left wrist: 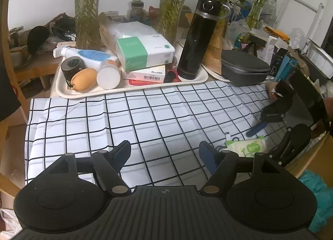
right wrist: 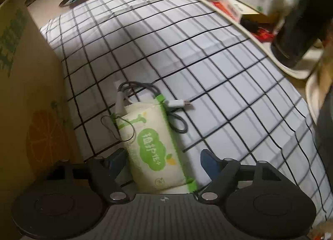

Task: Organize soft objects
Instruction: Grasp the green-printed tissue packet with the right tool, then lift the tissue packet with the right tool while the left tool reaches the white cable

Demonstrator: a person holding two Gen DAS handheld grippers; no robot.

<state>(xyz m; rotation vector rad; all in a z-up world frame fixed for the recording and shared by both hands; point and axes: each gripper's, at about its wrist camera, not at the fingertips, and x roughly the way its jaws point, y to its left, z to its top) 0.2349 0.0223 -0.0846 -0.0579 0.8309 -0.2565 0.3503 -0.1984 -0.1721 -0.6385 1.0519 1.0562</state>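
While the left gripper (left wrist: 164, 154) hangs over bare checked cloth (left wrist: 145, 115) with jaws apart and nothing between them, the right gripper (right wrist: 163, 162) is the one on the job. It straddles the near end of the tissue pack (right wrist: 153, 142) — a soft white-and-green packet lying flat on the cloth, close to the edge by the cardboard box (right wrist: 27, 98).

Pack's long axis runs away from the right gripper, roughly along its pointing line, so the jaws bracket the short width. Left-hand pad looks at or just beside the pack's edge; right-hand pad stands clear, cloth showing between. Not gripped yet — jaws parted, no squeeze visible on the wrapper.

A cable (right wrist: 164, 104) loops around the pack's far end, its plug lying just beyond; a thin cord sits on the box side.

Left wrist view puts the pack off to that gripper's right, so the right hand is plainly nearer.

Judgement: closing should catch the pack across its width; cable may drag along.
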